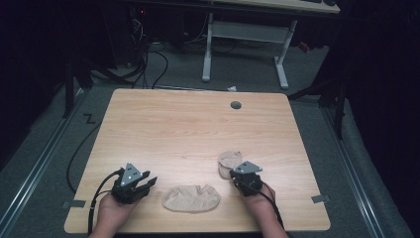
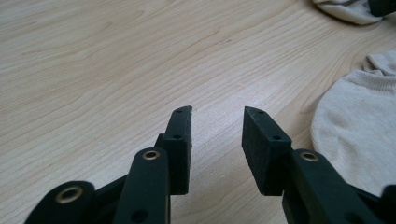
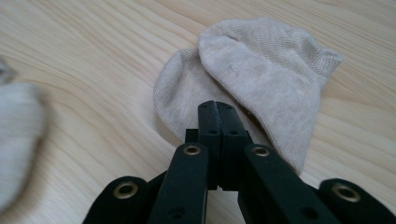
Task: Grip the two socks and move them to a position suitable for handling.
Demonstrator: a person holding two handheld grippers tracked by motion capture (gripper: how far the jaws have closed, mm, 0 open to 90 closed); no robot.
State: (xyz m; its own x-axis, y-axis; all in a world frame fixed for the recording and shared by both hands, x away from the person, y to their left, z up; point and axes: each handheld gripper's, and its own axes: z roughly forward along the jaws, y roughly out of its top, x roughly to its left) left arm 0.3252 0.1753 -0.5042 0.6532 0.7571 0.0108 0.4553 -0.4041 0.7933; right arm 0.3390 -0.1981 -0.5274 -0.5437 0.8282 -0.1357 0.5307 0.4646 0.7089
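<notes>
Two beige ankle socks lie on the wooden table [image 1: 188, 124]. One sock [image 1: 191, 198] is spread out near the front edge, between my hands. The other sock [image 1: 229, 161] is folded over itself, a little further back on the right. My left gripper [image 1: 147, 183] rests low on the table left of the front sock, open, with bare wood between its jaws [image 2: 217, 126]; that sock [image 2: 355, 130] lies to its right. My right gripper [image 1: 235, 176] is shut, jaws pressed together [image 3: 217, 106] over the near edge of the folded sock [image 3: 261, 70]. Whether fabric is pinched I cannot tell.
A grey cable hole [image 1: 236, 105] sits in the tabletop near the back right. Behind the table stands a white desk frame [image 1: 245, 34], with cables [image 1: 148, 59] on the grey floor. Bare wood spreads across the back and middle of the table.
</notes>
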